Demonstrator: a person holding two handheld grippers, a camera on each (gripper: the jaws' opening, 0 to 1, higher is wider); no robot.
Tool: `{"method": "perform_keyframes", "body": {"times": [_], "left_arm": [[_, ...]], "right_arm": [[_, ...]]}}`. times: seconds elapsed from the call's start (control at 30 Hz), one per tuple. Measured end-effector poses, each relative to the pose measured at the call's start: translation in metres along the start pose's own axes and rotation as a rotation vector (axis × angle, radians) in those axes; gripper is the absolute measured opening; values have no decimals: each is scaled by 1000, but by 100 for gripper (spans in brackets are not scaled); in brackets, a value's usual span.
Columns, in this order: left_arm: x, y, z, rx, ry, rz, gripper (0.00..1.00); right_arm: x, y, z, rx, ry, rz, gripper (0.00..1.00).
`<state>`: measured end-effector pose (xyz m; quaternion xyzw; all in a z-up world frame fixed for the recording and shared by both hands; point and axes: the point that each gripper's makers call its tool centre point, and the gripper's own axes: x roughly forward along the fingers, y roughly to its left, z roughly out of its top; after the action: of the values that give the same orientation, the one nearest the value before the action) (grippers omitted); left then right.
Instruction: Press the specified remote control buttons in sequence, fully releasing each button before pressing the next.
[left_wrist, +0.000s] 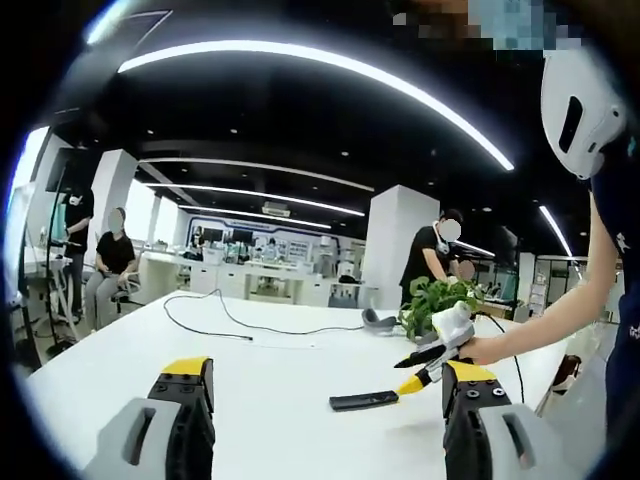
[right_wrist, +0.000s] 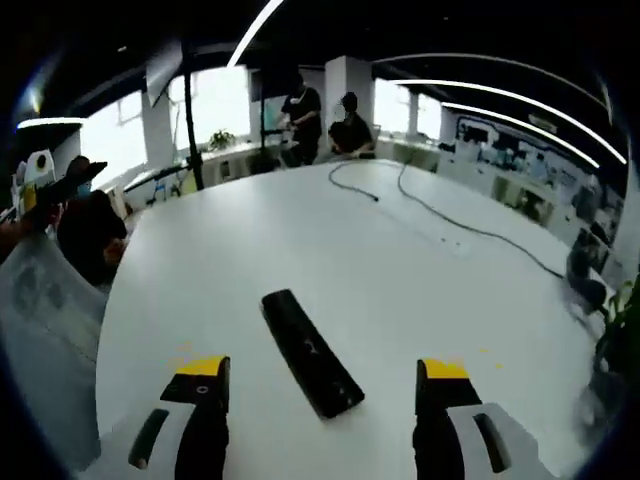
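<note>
White tabletop (left_wrist: 270, 390) spreads across the lower half of the left gripper view, and from the bottom edge rise the left gripper's (left_wrist: 328, 385) two grey jaws with yellow-capped black tips, standing wide apart with nothing between them. Just right of centre, low in the frame, the black remote control (left_wrist: 363, 401) lies flat on the table, nearer the right jaw than the left. Immediately right of it, the right gripper (left_wrist: 422, 370) enters from the right edge, held in a person's hand (left_wrist: 478, 349); its black and yellow tips hover close to the remote's right end, and whether they touch it cannot be told. Behind that hand a potted green plant (left_wrist: 432, 298) stands on the table, and a thin black cable (left_wrist: 230, 322) loops over the surface at middle left. In the right gripper view the same white table fills the centre, and the right gripper's (right_wrist: 325, 385) own jaws rise from the bottom, spread well apart and holding nothing. The remote control (right_wrist: 311, 352) lies between them, slanting from upper left to lower right, its near end low between the yellow tips and touching neither. A black cable (right_wrist: 455, 226) trails across the upper right of the table.
</note>
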<state>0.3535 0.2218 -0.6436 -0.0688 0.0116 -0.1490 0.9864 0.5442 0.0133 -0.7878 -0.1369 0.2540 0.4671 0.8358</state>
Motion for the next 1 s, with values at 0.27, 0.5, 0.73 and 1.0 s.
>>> {"method": "perform_keyframes", "body": {"times": [0.27, 0.5, 0.73, 1.0], "left_arm": [[0, 1, 0, 2, -2, 5, 100], [0, -2, 0, 15, 0, -4, 100], [-2, -3, -1, 8, 3, -2, 100], [-2, -4, -7, 36, 32, -9, 100]], "right_arm": [[-55, 19, 21, 62, -125, -99, 99], [-93, 54, 24, 34, -135, -129, 99], [-129, 83, 24, 21, -173, -219, 99], [-179, 100, 13, 5, -197, -330, 99]]}}
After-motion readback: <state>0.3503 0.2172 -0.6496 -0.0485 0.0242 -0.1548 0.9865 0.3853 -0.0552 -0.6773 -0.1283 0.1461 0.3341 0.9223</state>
